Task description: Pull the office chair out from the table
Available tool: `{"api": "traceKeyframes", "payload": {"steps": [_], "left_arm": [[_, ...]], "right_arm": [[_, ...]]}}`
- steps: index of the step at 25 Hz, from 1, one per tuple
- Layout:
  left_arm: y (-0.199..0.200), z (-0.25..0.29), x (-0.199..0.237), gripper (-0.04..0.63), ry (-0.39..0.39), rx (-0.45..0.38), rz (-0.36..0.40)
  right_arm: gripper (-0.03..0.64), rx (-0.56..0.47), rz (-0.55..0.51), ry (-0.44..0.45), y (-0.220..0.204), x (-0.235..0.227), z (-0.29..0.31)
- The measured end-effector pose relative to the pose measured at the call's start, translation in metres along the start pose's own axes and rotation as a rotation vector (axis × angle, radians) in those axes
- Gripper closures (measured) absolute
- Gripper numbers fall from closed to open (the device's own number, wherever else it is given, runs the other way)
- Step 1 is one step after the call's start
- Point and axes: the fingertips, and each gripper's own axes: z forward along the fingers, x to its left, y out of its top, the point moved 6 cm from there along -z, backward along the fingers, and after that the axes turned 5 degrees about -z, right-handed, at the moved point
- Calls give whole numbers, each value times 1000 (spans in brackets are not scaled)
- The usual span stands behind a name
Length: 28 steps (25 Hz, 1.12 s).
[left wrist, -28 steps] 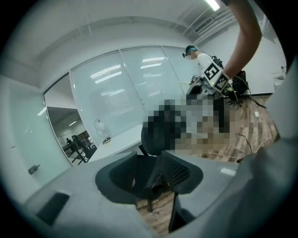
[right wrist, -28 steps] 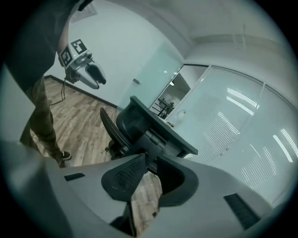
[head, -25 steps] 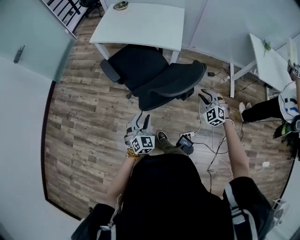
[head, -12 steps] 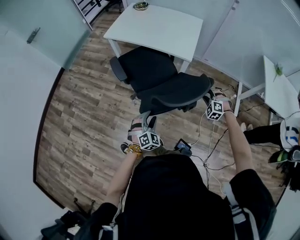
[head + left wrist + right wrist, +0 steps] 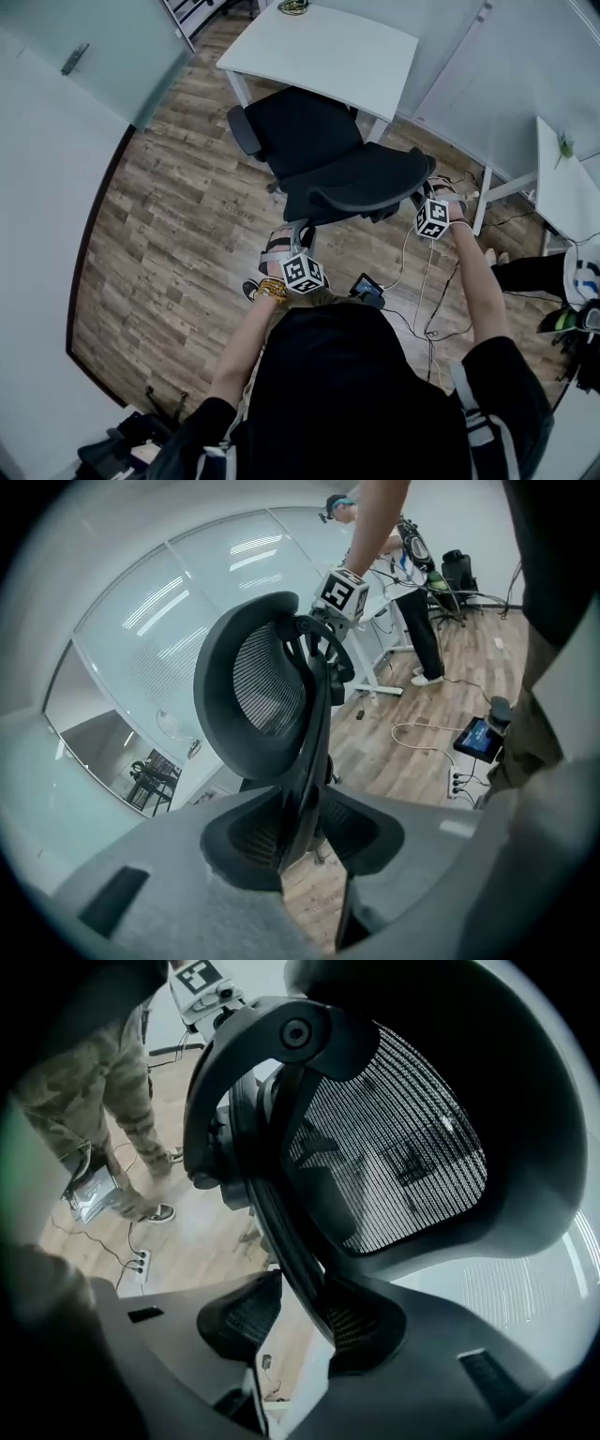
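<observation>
Grabbing chair from both sides for an even pull
Pinching backrest rim with just-closing left tool, mid-frame; loosely straddling it with just-opening right tool, not gripping.

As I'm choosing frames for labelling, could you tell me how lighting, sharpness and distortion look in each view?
Head view: evenly lit, sharp, fisheye bowing the floorboards. Left gripper view: dark round vignette, chair back crisp, bright streaks on the glass wall. Right gripper view: darkest, chair back a backlit silhouette.

Black office chair with fine mesh back, white table, brown wood-grain plank floor
</observation>
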Motion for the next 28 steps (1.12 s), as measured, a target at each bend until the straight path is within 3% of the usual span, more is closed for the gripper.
{"api": "traceKeyframes", "payload": {"steps": [10,20,28], "left_arm": [[-24,-6,15,463,-13,30,18],[-65,-19,44,448,4,90,16],[-99,-26,74,445,-27,97,79]], "right_arm": [[489,2,59,17,27,12,-3],[492,41,120,23,80,31,-11],[491,62,183,23,126,44,-9]]}}
